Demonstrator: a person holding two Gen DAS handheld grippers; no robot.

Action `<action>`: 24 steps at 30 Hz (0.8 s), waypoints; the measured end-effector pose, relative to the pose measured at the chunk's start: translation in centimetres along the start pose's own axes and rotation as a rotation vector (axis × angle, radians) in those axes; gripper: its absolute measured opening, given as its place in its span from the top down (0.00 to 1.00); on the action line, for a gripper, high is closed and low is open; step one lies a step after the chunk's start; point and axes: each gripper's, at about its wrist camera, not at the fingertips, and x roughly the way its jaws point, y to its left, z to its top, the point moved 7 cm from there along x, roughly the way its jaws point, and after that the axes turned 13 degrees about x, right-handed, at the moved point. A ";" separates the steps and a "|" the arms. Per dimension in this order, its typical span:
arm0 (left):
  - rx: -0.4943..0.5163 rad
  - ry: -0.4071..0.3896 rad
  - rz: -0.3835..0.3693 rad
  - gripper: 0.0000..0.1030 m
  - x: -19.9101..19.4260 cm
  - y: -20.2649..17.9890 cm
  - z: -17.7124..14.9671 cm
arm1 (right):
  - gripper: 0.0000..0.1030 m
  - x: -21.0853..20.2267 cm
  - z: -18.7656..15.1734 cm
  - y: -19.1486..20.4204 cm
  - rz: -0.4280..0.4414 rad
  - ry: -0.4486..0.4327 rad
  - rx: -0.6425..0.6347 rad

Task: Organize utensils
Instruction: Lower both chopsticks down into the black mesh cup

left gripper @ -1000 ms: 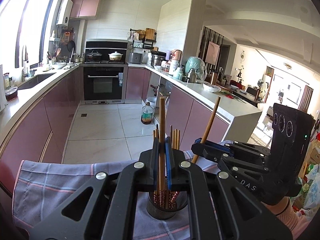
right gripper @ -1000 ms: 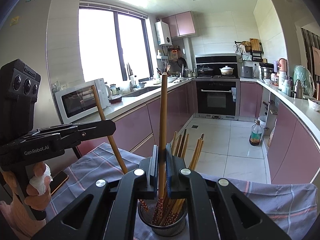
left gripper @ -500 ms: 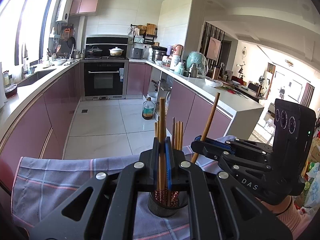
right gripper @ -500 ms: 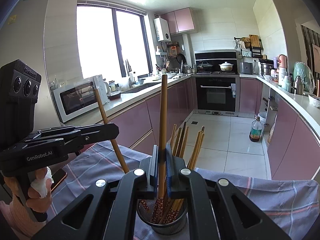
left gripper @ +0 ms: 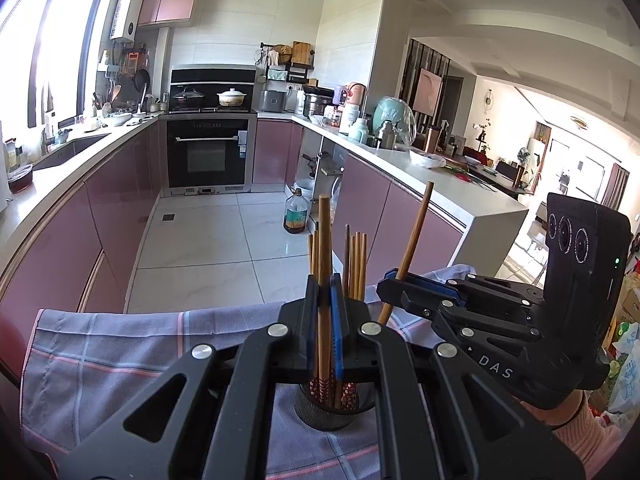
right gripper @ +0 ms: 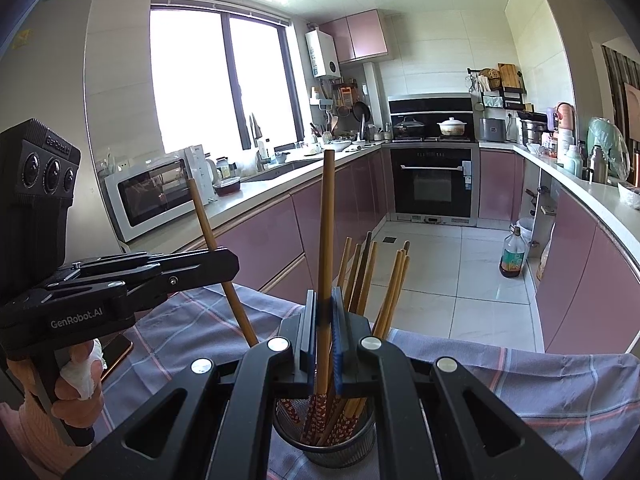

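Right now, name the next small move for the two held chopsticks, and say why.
Probably lower the right hand-held gripper a little, then open it. Its chopstick stands almost upright with its patterned end already inside the mesh holder. The left hand-held gripper grips its chopstick tilted beside the holder, so that one goes second.

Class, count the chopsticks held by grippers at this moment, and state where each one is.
2. One chopstick is clamped upright in the left gripper; the other chopstick is in the right gripper. Both are over the metal holder of chopsticks.
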 end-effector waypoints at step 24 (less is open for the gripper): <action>0.003 0.038 -0.004 0.94 2.0 0.7 -0.8 | 0.95 0.9 -1.3 -1.2 -0.009 0.024 0.013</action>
